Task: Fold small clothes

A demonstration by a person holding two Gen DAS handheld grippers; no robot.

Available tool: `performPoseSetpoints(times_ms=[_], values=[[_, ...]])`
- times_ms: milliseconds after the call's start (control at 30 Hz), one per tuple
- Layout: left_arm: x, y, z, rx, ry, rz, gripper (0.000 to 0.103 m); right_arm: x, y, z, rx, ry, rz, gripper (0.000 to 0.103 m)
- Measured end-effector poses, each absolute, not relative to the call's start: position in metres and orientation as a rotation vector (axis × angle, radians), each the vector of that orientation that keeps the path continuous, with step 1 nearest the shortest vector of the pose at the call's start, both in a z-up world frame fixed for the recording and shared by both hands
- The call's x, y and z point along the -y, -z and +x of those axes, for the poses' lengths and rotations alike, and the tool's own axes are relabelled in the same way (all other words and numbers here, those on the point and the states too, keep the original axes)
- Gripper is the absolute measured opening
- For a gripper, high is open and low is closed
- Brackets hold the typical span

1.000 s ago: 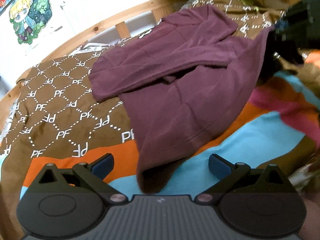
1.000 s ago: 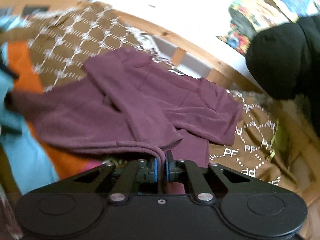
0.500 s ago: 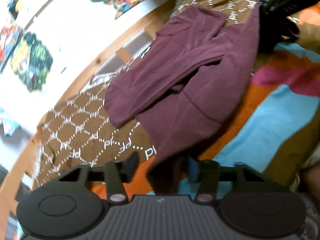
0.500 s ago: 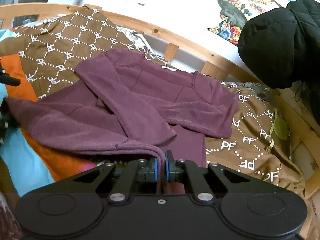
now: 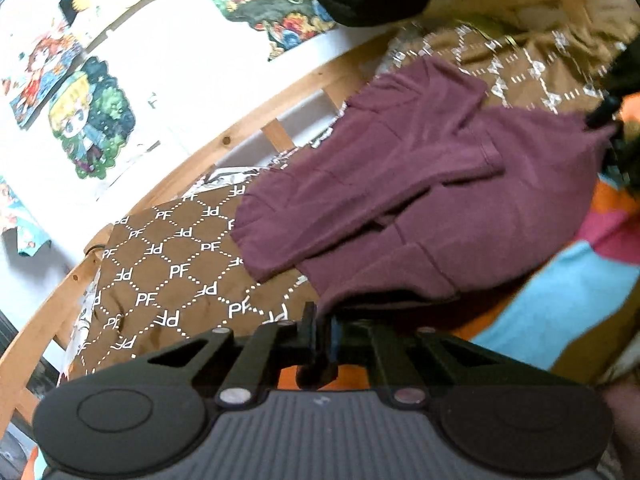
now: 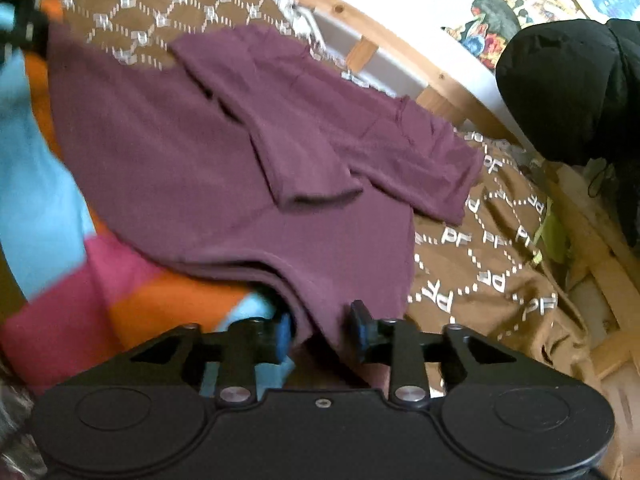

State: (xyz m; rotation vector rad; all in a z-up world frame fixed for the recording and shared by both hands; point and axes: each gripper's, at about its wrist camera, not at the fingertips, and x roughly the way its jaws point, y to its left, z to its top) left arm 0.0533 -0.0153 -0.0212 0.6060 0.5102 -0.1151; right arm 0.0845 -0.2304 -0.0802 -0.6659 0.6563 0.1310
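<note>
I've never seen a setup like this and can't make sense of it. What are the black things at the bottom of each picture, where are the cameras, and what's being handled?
No robot here: a person holds one pair of tongs in each hand, each with a camera looking forward along its two fingers. One picture is from the left tongs, the other from the right tongs. On the bed, a maroon sweater lies with its sleeves folded in, over a brown patterned blanket and a striped cover. The left tongs are pinched shut on the sweater's hem. The right tongs are open, with the hem lying between the fingers, so they don't grip it.
</note>
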Motion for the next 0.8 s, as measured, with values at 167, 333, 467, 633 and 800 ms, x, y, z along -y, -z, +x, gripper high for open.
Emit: performPoseSetpoints(times_ms=[167,333,467,633,800], values=[[0.005,-0.002,0.06,-0.487,0.094,0.529,0.006,0.24,0.079,0.087,-0.633,-0.113,-0.661,0.056],[-0.001,-0.02,0.056,-0.461,0.088,0.496,0.005,0.24,0.074,0.08,-0.584,-0.126,-0.689,0.013],[-0.002,-0.026,0.042,-0.44,0.086,0.514,0.005,0.247,0.056,0.069,-0.551,-0.12,-0.637,0.005],[-0.011,-0.04,0.02,-0.484,0.083,0.445,0.004,0.254,0.027,0.039,-0.516,-0.166,-0.626,0.005],[-0.026,-0.065,-0.015,-0.504,0.083,0.359,0.004,0.26,-0.007,0.002,-0.517,-0.234,-0.589,0.005]])
